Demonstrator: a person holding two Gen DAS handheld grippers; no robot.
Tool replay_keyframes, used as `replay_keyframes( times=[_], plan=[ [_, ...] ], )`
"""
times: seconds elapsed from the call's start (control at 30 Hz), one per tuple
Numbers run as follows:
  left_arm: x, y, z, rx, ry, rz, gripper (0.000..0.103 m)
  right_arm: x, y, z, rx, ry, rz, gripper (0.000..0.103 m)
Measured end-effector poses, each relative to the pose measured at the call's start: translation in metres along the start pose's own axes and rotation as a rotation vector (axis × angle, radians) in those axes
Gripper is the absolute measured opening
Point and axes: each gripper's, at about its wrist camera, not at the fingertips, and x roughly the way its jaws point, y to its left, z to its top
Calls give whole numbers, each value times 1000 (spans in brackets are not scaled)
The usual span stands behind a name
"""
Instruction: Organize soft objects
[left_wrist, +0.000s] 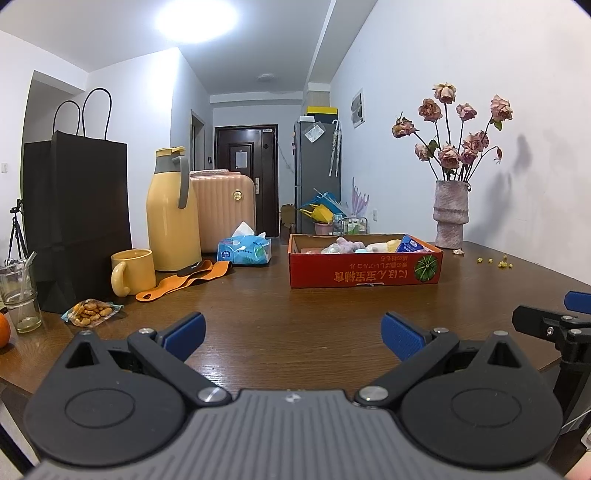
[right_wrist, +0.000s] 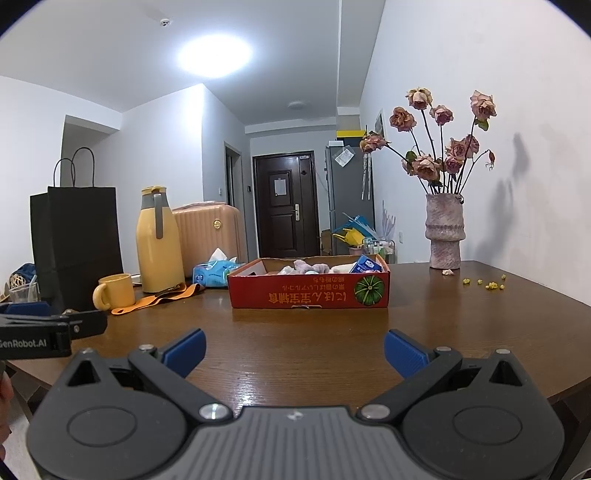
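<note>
A red cardboard box (left_wrist: 364, 271) (right_wrist: 308, 291) sits on the brown table, holding soft toys (left_wrist: 349, 245) (right_wrist: 308, 266) in purple, white and yellow, plus a blue carton (left_wrist: 412, 244) (right_wrist: 365, 265). A blue tissue pack (left_wrist: 244, 250) (right_wrist: 213, 274) lies left of the box. An orange strap (left_wrist: 184, 278) (right_wrist: 159, 300) lies by the mug. My left gripper (left_wrist: 293, 334) is open above the near table, empty. Just as wide open and empty, my right gripper (right_wrist: 294, 350) hovers over the table short of the box. Each gripper shows at the edge of the other's view.
A black paper bag (left_wrist: 75, 218), yellow thermos (left_wrist: 171, 212), yellow mug (left_wrist: 133, 271), snack packet (left_wrist: 90, 312) and glass (left_wrist: 20, 291) crowd the left. A vase of dried roses (left_wrist: 450, 214) (right_wrist: 444, 230) stands far right, with petals scattered nearby. A pink suitcase (left_wrist: 221, 206) stands behind the table.
</note>
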Motion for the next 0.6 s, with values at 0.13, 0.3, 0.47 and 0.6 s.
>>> replay_keyframes(
  times=[0.13,0.3,0.47,0.6],
  plan=[
    [0,0,0,-5,1,6,103,1,0,-1,1,5,3,103],
    [-2,-3,-1,0,-10,2,103,0,0,-2,-2,2,2,103],
    [-4,-4,-2,2,-19,2,103,0,0,-2,-1,2,4,103],
    [-7,-3,-3,1,-33,4,103,0,0,-1,-1,0,4,103]
  ],
)
